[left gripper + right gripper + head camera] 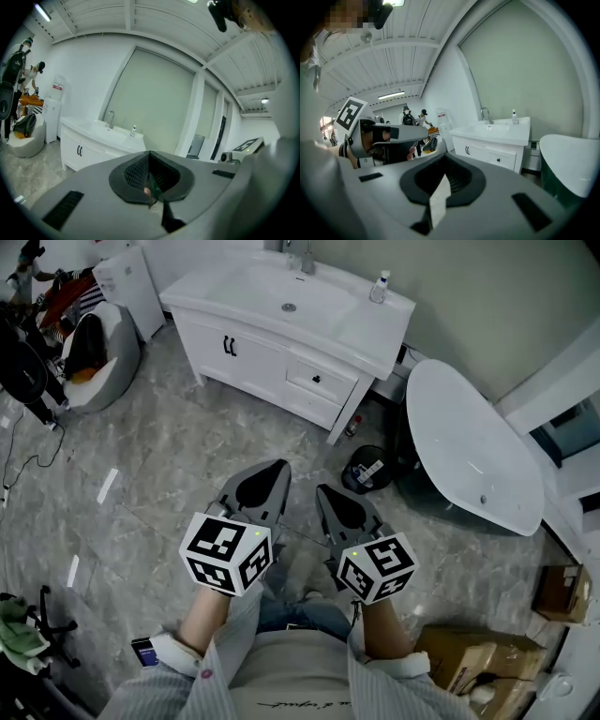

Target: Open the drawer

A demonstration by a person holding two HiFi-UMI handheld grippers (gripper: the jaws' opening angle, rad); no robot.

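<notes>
A white vanity (253, 352) with a sink stands across the tiled floor by the far wall. Its drawer (319, 381), with a small black knob, is closed, to the right of the double doors. In the right gripper view the drawer (500, 159) shows beyond the jaws. The left gripper view shows the vanity (89, 140), but the gripper body hides the drawer. My left gripper (279, 467) and right gripper (323, 491) are held side by side, pointing toward the vanity and well short of it. Both are shut with nothing between the jaws.
A white bathtub (473, 451) lies right of the vanity, with a black round object (368, 470) on the floor between them. A grey beanbag (94, 352) sits at the far left. Cardboard boxes (469, 662) stand at the near right. A bottle (379, 287) stands on the vanity top.
</notes>
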